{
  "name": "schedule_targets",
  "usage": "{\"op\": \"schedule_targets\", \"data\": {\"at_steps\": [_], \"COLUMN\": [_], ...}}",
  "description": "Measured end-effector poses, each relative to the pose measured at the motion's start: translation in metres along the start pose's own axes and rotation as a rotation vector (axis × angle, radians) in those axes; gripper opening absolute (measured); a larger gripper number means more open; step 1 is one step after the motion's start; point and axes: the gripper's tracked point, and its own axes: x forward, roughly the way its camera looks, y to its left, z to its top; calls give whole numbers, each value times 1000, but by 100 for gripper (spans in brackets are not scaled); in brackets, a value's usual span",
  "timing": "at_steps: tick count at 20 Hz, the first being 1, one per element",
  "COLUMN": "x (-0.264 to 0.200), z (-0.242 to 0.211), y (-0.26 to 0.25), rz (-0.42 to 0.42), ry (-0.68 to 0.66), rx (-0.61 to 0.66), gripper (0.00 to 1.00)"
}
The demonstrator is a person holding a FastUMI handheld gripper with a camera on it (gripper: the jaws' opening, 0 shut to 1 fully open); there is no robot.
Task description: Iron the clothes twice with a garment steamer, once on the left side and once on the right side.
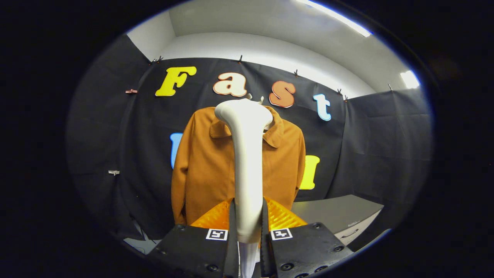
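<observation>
A white garment steamer [247, 162] stands upright between my fingers, its handle squeezed from both sides and its head curving forward at the top. My gripper [248, 216] is shut on that handle. Beyond the steamer an orange-brown collared jacket [204, 166] hangs on the booth's back wall, front facing me. The steamer's head sits in front of the jacket's collar and hides the middle of the jacket. The steamer is still some way off the fabric.
A grey cabinet [339, 216] with drawers stands low to the right of the jacket. Black cloth walls close the booth on the left, back and right. Small clips pin the cloth along its top edge.
</observation>
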Motion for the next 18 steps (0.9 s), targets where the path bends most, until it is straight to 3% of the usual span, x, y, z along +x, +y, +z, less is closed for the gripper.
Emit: {"op": "schedule_targets", "data": {"at_steps": [7, 18], "x": [42, 101], "z": [-17, -56], "y": [51, 65], "rz": [22, -25], "ry": [-10, -9], "rx": [-89, -139], "gripper": [26, 26]}}
